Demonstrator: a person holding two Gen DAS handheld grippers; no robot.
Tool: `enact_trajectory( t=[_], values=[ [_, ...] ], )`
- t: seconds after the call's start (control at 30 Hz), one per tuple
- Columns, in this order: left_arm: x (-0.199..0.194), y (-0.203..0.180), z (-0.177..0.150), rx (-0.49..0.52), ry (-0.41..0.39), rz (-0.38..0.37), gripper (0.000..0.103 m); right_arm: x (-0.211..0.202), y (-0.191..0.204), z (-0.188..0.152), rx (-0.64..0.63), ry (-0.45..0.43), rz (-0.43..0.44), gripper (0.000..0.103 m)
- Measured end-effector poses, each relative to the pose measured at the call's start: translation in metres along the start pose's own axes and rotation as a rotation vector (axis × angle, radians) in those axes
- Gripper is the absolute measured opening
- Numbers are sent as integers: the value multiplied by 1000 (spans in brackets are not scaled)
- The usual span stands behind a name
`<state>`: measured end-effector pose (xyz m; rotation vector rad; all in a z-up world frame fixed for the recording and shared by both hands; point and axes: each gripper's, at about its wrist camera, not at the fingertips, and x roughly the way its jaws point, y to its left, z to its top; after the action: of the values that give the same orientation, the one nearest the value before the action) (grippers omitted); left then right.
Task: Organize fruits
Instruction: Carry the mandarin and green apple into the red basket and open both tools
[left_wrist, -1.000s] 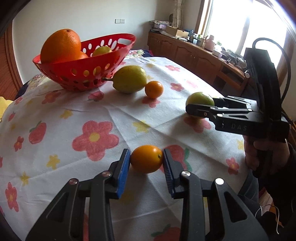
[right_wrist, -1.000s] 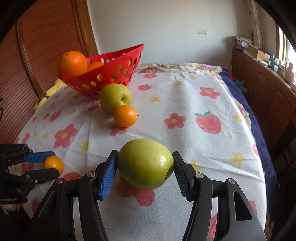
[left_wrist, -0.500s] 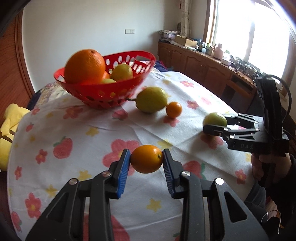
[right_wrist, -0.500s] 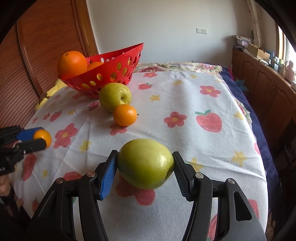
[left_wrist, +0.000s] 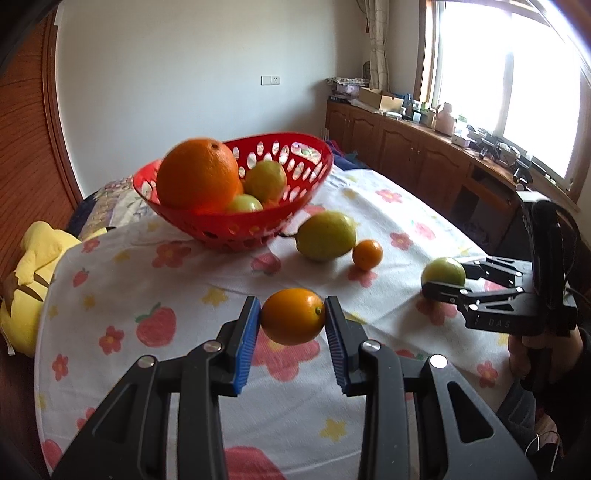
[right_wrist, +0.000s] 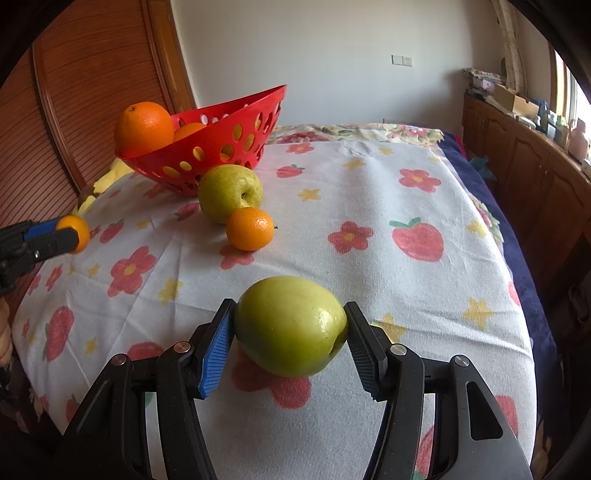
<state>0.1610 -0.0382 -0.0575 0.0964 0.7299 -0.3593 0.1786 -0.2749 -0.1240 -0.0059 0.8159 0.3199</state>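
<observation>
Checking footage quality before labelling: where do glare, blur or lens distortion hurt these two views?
Left wrist view: the bright window is blown out to white, the big orange in the red perforated plastic basket looks slightly soft. Right wrist view: evenly lit, sharp. Both: fisheye bending, dark corners.

You face a plain white wall (left_wrist: 177, 74) with a small switch plate (left_wrist: 270, 79) on it. To your left runs a ribbed wooden panel (right_wrist: 92, 85). Along the right side stands a long wooden cabinet (left_wrist: 402, 147), its top cluttered with boxes and bottles, under a bright window (left_wrist: 517, 85) flooding the room with daylight. A pale curtain (left_wrist: 377, 55) hangs in the corner.
</observation>
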Motion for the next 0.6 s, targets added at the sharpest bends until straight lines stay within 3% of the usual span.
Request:
enact_trajectory(
  t=[0.27,0.6],
  values=[
    [-8,15,33,-7,-68,7,34,-11,-2,18,-22,-28,-5,60],
    [-14,34,76,-2,-155,-15,34,-26,11,81,-80,-113,29,60]
  ],
)
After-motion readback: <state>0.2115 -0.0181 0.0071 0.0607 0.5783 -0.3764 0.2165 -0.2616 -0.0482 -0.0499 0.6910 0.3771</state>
